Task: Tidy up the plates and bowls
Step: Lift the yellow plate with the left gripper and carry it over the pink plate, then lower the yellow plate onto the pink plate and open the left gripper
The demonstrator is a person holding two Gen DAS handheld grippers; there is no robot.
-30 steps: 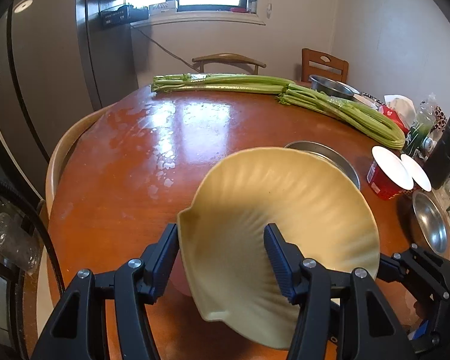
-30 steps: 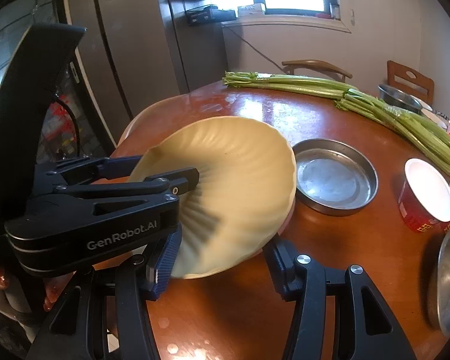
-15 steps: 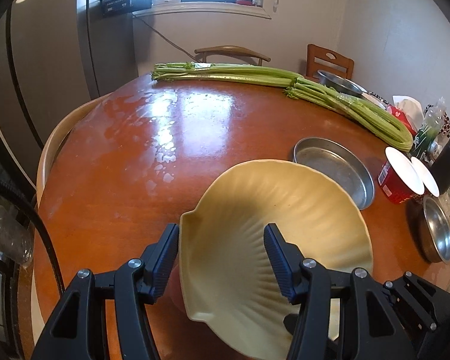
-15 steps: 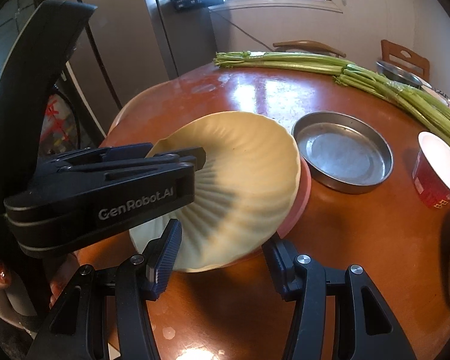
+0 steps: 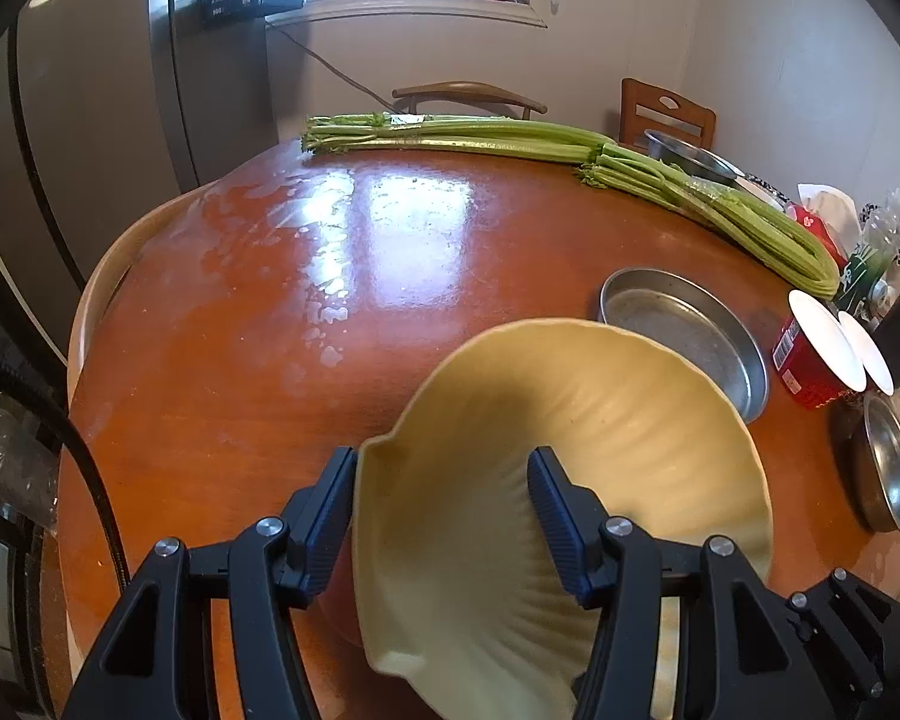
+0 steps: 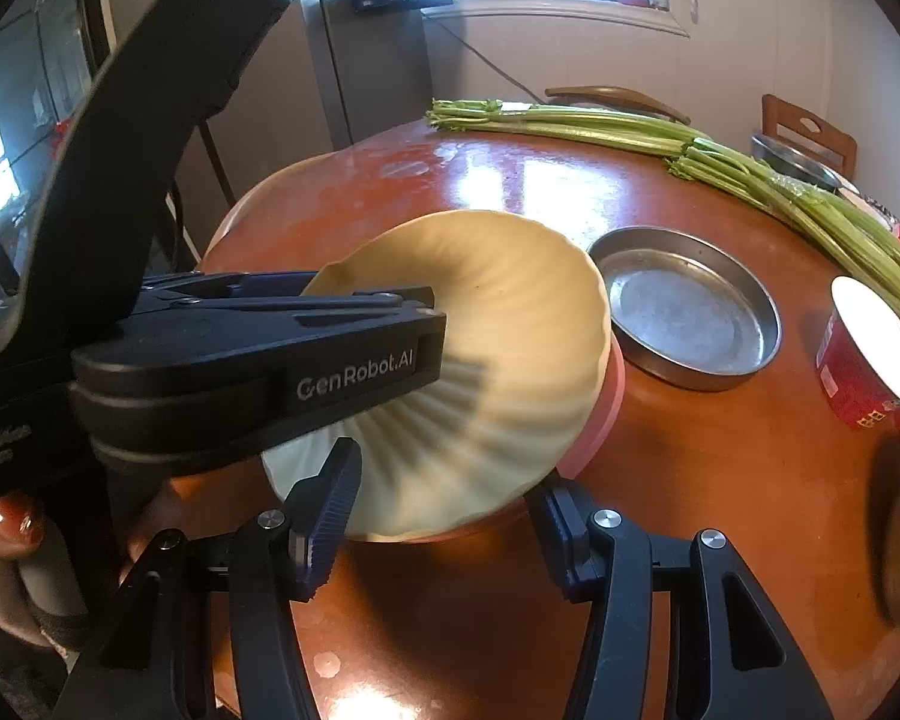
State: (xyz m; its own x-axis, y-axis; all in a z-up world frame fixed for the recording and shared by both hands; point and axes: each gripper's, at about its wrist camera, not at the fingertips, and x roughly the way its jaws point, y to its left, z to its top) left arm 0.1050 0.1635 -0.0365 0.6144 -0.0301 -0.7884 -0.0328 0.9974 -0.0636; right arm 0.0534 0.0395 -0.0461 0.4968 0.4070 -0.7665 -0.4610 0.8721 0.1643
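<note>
A pale yellow shell-shaped ribbed plate (image 5: 600, 450) hangs tilted just over the near side of the round wooden table (image 5: 270, 360). My left gripper (image 5: 444, 480) is shut on its near-left rim, one pad on the inner face and the other behind it. A pink dish (image 6: 606, 408) shows under the plate's right edge; whether it is gripped too I cannot tell. In the right wrist view the left gripper (image 6: 390, 324) reaches in from the left over the plate (image 6: 510, 348). My right gripper (image 6: 441, 510) stands open just before the plate's low near edge.
A round steel pan (image 5: 684, 336) (image 6: 690, 318) lies right of the plate. Long celery stalks (image 5: 570, 144) run along the far edge. Red cups with white lids (image 5: 810, 360) and a steel bowl (image 5: 888, 474) crowd the right edge. Chairs and a fridge stand behind.
The left gripper has sunk with the yellow plate, bringing it closer to the tabletop and to the right gripper's fingers. The right gripper has stayed about where it was.
</note>
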